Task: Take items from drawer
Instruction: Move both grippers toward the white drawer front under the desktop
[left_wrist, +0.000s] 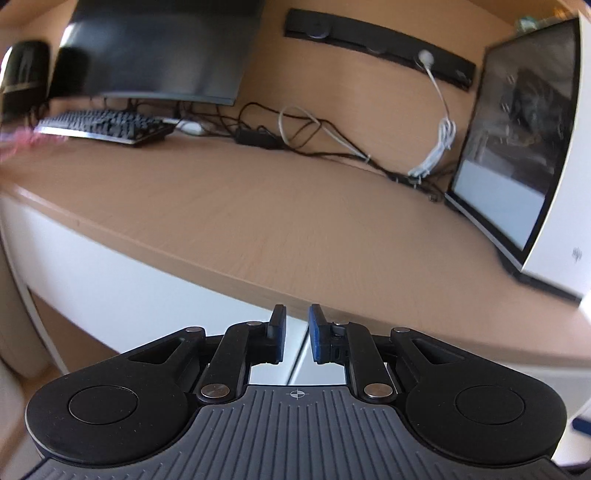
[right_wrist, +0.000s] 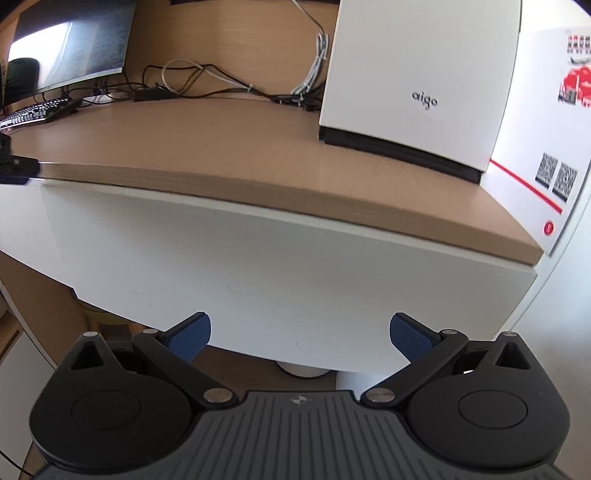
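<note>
Right wrist view: right gripper (right_wrist: 300, 334) is held spread wide and empty before the white drawer front (right_wrist: 258, 258) under the table (right_wrist: 240, 155), still closed; left gripper (left_wrist: 297, 332) is clenched, empty

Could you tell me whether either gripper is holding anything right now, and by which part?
Nothing is held: the left gripper is shut on nothing, and the right gripper is open.

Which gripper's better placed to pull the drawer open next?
Probably right. The right gripper is open and faces the white drawer front. The left gripper is shut, empty, level with the desk edge.
</note>
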